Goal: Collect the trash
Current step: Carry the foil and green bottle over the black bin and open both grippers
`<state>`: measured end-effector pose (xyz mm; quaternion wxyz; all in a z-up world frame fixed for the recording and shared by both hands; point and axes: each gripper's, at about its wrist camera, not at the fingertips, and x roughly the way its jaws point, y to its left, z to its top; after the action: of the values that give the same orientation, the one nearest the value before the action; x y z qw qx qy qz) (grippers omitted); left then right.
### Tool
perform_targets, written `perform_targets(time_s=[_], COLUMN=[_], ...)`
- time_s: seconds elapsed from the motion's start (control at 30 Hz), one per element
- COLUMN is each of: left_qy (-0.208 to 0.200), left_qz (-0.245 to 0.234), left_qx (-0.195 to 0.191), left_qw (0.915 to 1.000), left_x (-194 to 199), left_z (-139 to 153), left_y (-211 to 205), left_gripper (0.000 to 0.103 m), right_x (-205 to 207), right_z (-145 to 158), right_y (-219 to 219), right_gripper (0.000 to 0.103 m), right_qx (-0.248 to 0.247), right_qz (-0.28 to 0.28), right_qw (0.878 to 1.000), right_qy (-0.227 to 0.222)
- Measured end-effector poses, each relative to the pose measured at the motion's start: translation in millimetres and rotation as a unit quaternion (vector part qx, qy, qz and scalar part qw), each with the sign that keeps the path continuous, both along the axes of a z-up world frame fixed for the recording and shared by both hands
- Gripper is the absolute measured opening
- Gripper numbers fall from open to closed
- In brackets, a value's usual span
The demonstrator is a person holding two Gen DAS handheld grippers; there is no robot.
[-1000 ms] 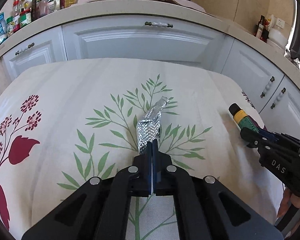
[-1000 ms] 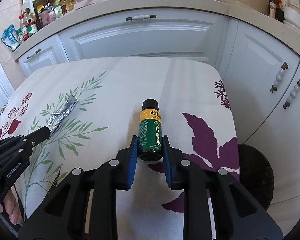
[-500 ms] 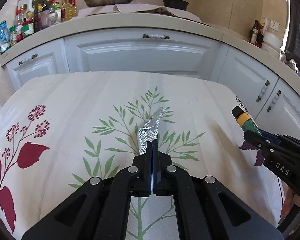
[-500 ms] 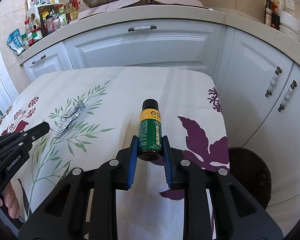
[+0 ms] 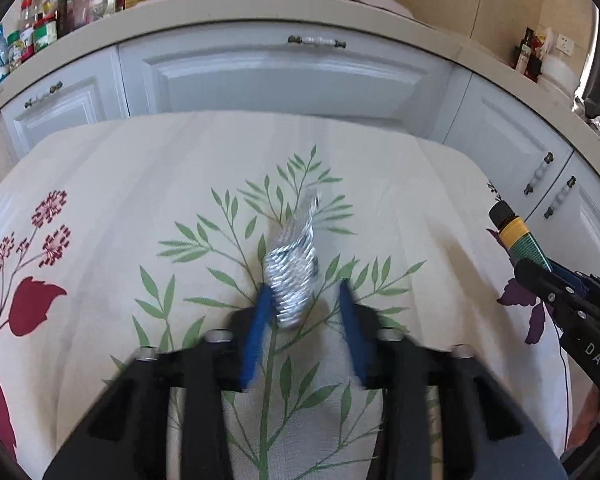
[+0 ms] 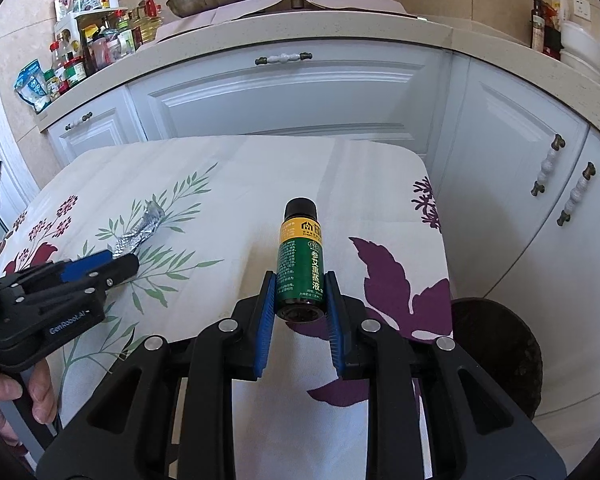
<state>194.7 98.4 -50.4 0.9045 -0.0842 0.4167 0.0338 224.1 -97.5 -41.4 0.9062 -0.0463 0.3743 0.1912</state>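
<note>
- Left gripper point(image 5: 304, 300) has its blue fingers point(image 5: 256, 336) spread apart, blurred, with the crumpled foil wrapper point(image 5: 294, 276) lying between their tips on the table point(image 5: 100, 200).
- The wrapper looks to touch the left-hand pad; whether the other pad touches it I cannot tell.
- From the right wrist view, that same foil wrapper point(image 6: 138, 236) sits on the green-leaf print, just beyond the left gripper point(image 6: 108, 262), left of the bottle.
- Right gripper point(image 6: 300, 292) is clamped on the green bottle point(image 6: 300, 264), both blue pads pressed against its lower sides, black cap pointing away toward the white cabinets point(image 6: 292, 92).
- The bottle point(image 5: 518, 236) also shows at the right edge of the left wrist view, well apart from the wrapper.
- A dark round bin point(image 6: 500, 356) stands on the floor right of the bottle, past the table edge.
</note>
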Motion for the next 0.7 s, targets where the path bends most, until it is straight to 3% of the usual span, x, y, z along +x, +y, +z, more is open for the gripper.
perform_targets(time_s=[0.17, 0.33, 0.7], left_qy=[-0.002, -0.029, -0.077], left_qz=[0.0, 0.0, -0.009], left_qx=[0.007, 0.032, 0.037], left_qw=[1.0, 0.9991, 0.9963], left_x=[-2, -13, -40], left_z=[-1, 9, 41], left_y=[-1, -8, -31], left_gripper=[0.017, 0.016, 0.015], right_x=[0, -5, -30], right_z=[-1, 0, 15], right_y=[0, 0, -17], right_gripper=[0.023, 0.023, 0.023], right_qx=[0.0, 0.001, 0.012], right_qz=[0.0, 0.0, -0.004], right_qw=[1.0, 1.0, 1.0], right_qy=[0.001, -0.004, -0.026])
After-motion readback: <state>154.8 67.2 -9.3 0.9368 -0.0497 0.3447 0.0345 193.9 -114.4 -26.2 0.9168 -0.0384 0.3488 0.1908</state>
